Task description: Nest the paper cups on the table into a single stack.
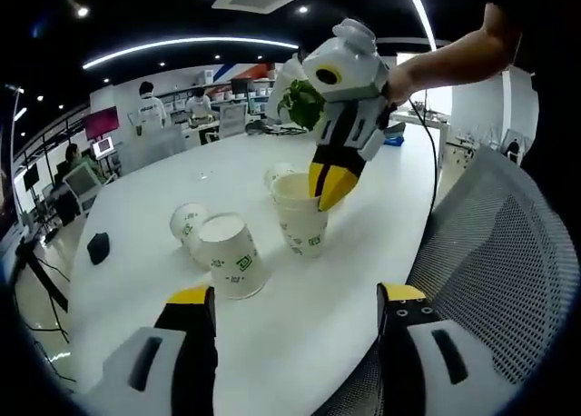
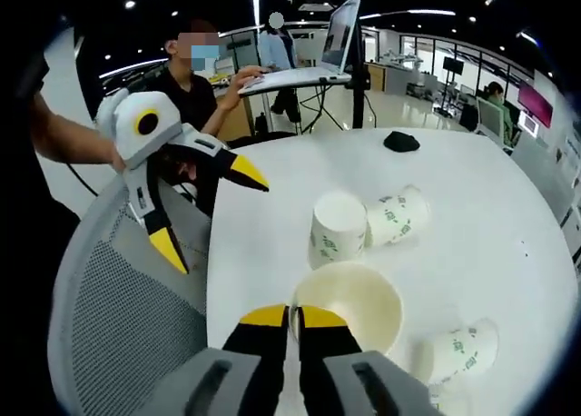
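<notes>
Standing upright on the round white table [image 2: 508,243], the white paper cup [image 2: 349,309] is pinched at its rim by the right gripper [image 2: 292,318] (jaws narrow); the left gripper [image 1: 295,296] is held wide apart.

Open-plan office; monitors [image 1: 82,178], laptop [image 2: 338,34], mesh chair [image 1: 508,252], strip lights [image 1: 182,45]
</notes>
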A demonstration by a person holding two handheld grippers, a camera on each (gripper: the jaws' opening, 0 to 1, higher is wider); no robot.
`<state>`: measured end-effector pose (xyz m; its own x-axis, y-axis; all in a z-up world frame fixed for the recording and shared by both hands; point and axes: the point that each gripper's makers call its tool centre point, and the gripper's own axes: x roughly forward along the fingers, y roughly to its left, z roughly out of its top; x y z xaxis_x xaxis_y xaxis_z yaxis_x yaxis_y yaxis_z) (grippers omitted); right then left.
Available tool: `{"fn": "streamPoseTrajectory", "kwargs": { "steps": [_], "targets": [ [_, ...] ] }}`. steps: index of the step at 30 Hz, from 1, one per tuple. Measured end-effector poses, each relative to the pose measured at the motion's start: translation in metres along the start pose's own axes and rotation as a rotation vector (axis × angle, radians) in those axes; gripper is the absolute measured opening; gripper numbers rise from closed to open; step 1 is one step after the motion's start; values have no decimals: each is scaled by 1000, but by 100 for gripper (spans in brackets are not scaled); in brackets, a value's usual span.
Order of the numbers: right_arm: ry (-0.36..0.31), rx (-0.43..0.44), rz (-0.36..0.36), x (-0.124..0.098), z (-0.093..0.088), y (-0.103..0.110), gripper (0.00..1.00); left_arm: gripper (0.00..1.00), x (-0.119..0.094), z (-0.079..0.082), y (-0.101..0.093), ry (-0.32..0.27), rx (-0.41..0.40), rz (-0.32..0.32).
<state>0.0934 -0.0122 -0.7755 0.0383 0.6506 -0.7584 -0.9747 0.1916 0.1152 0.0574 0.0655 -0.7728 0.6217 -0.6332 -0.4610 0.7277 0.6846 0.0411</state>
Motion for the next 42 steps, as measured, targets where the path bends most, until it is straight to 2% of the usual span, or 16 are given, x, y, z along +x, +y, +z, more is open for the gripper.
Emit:
{"fn": "streamPoseTrajectory", "kwargs": {
  "steps": [9, 24, 33, 42],
  "targets": [
    [-12, 26, 11, 5, -3, -2, 1, 71, 0, -1, 0, 1, 0, 0],
    [-11, 17, 11, 8, -5, -2, 2, 71, 1, -2, 1, 3, 0, 3],
    [-38, -6, -3, 3, 2, 1, 3, 71, 1, -1, 0, 3, -2, 2],
    [-73, -15, -43, -13, 7, -1, 5, 72, 0, 0, 0, -5, -9, -2]
  ]
}}
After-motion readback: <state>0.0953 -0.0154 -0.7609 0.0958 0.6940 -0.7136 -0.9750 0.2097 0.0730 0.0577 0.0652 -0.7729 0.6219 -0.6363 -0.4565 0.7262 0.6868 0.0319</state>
